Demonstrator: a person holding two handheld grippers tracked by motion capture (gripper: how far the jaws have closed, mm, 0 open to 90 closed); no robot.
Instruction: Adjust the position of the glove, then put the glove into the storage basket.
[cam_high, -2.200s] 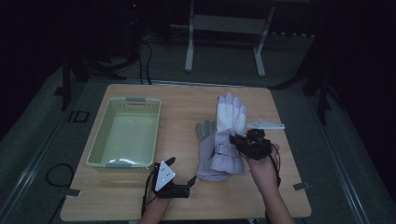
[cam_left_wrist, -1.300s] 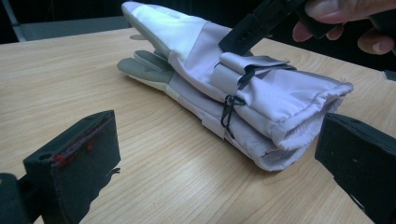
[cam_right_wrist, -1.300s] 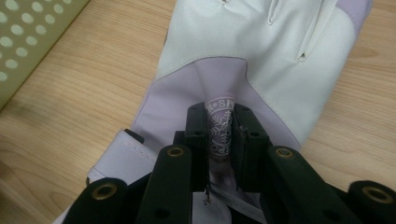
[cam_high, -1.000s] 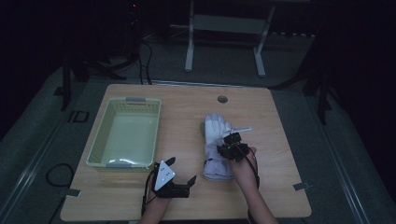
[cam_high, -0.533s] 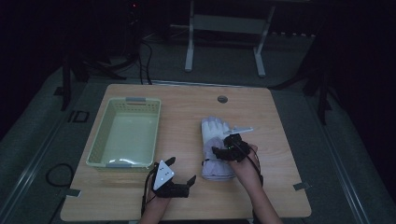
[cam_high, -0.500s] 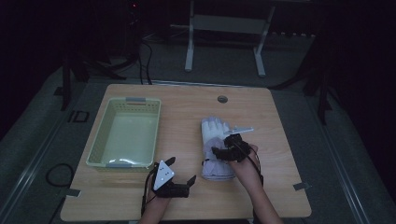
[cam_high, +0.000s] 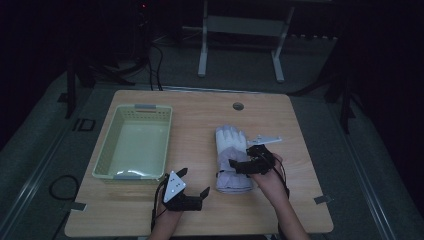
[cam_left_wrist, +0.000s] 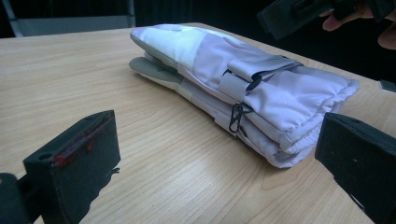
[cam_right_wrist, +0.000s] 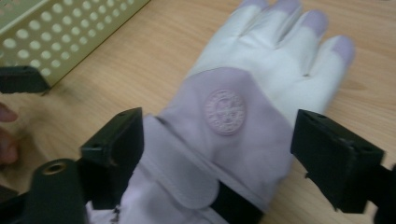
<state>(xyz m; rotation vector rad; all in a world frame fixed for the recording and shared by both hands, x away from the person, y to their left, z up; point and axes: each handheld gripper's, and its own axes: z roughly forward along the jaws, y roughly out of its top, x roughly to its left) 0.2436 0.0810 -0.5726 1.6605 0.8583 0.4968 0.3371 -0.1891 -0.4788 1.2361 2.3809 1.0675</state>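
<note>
High view overhead; gripper views close, sharing gloves (cam_left_wrist: 243, 88).

A: Lower glove (cam_left_wrist: 154, 74) mostly covered by the upper glove (cam_left_wrist: 261, 88); only its grey fingertip edge is exposed.
B: Noted. In the right gripper view the upper glove's cuff runs off the bottom edge; the basket (cam_right_wrist: 56, 32) is cropped at the top left.

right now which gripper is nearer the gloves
Right. The right gripper is over the gloves, fingers open either side of the cuff. The left gripper sits open on the table beside them, apart.
</note>
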